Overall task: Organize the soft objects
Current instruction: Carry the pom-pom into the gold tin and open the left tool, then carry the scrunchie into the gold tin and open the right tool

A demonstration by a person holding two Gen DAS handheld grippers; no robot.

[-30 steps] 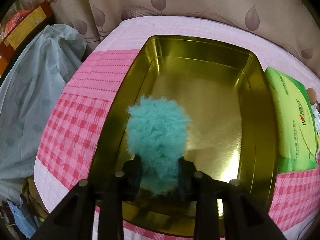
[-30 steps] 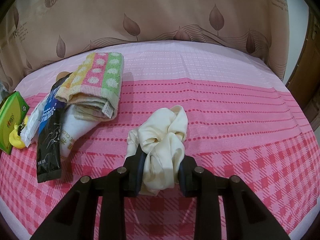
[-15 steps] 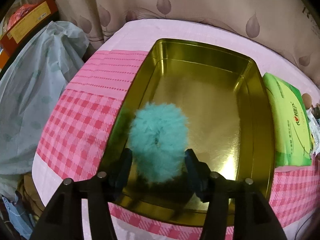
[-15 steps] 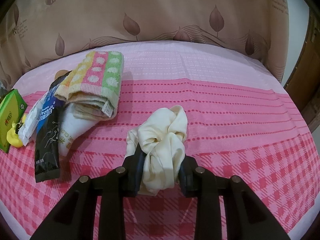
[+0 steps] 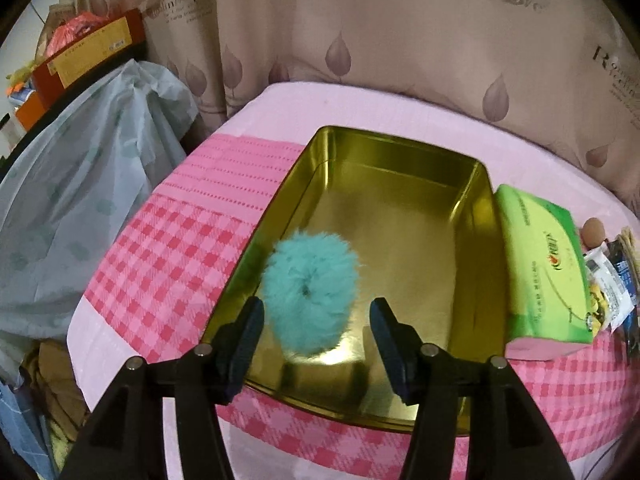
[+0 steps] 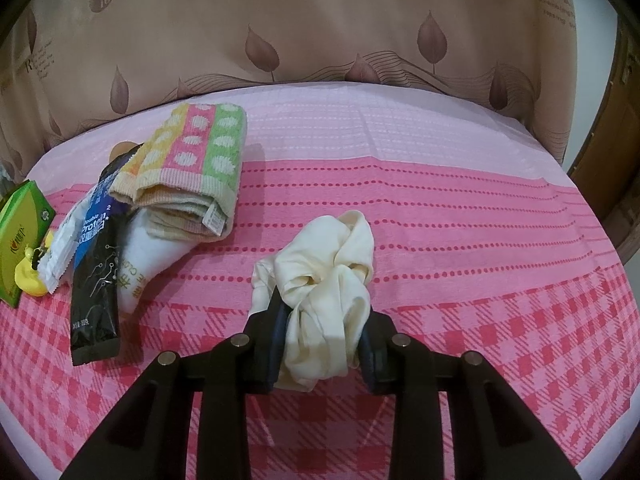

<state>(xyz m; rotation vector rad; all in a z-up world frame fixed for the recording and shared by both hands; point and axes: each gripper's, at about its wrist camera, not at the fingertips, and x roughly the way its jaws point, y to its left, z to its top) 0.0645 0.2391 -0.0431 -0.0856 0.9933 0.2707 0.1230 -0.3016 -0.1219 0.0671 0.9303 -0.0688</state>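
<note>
A fluffy teal scrunchie (image 5: 310, 290) lies in the near left part of a gold metal tin (image 5: 404, 184) on the pink checked cloth. My left gripper (image 5: 317, 322) hangs open above it, its fingers clear of the fur on both sides. In the right wrist view my right gripper (image 6: 323, 330) is shut on a crumpled cream cloth scrunchie (image 6: 328, 268) that rests on the cloth. A folded towel (image 6: 188, 164) with yellow, pink and green stripes lies to its left.
A green tissue pack (image 5: 540, 276) sits against the tin's right side. Left of the towel lie a black-and-blue protein pouch (image 6: 94, 276), a white packet (image 6: 140, 260) and a small yellow duck (image 6: 30, 278). A grey plastic-covered heap (image 5: 76, 184) stands beyond the left edge. A curtain hangs behind.
My left gripper has opened and let go of the teal scrunchie, which now lies in the tin. The gripper has pulled up and back. The right gripper has not moved.
</note>
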